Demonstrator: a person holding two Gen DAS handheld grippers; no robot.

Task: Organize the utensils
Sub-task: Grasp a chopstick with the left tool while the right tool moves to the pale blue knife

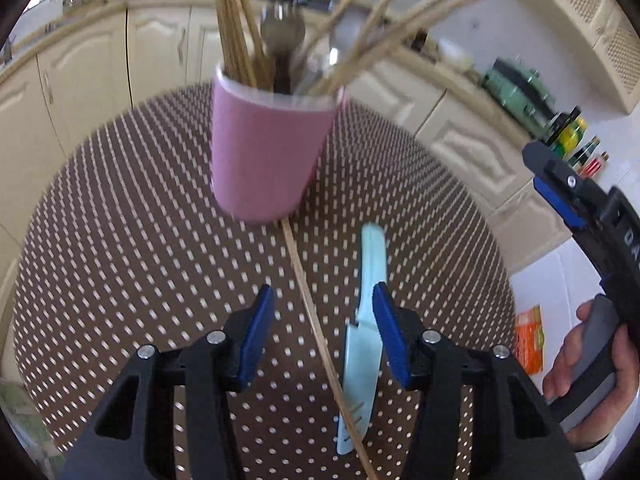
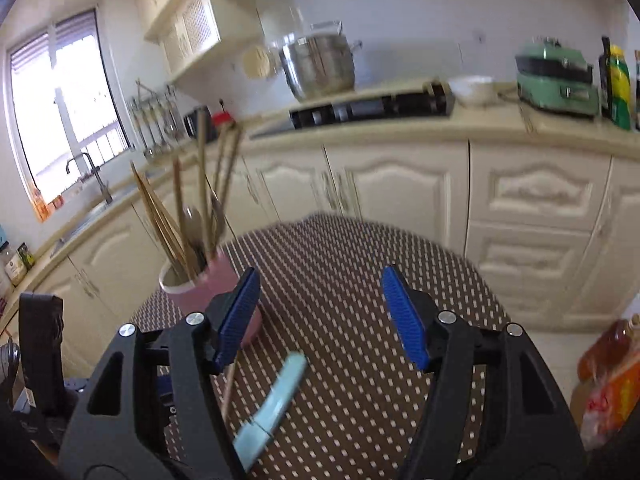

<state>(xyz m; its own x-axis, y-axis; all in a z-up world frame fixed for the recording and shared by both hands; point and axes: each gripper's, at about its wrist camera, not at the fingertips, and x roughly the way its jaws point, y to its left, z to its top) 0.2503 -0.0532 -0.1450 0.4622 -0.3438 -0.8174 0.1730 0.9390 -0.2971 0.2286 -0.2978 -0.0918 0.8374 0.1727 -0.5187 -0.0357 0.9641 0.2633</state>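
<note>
A pink cup [image 1: 264, 152] stands on the round brown dotted table [image 1: 120, 240], holding several wooden chopsticks [image 1: 236, 32], a spoon and a fork. In front of it lie one loose chopstick [image 1: 308, 304] and a light-blue knife [image 1: 366, 344]. My left gripper [image 1: 325, 332] hovers open above them; the chopstick runs between its fingers and the knife lies against the right pad. My right gripper [image 2: 322, 316] is open and empty, above the table to the right of the cup [image 2: 200, 284], with the knife [image 2: 272, 400] below it. A hand [image 1: 580, 364] holds the right gripper [image 1: 552, 184].
Cream kitchen cabinets [image 2: 400, 200] curve behind the table. On the counter sit a steel pot [image 2: 320, 66], a stove [image 2: 372, 108], a white bowl [image 2: 474, 88], a green appliance [image 2: 556, 76] and bottles [image 2: 618, 88]. An orange bag [image 2: 612, 380] lies on the floor at right.
</note>
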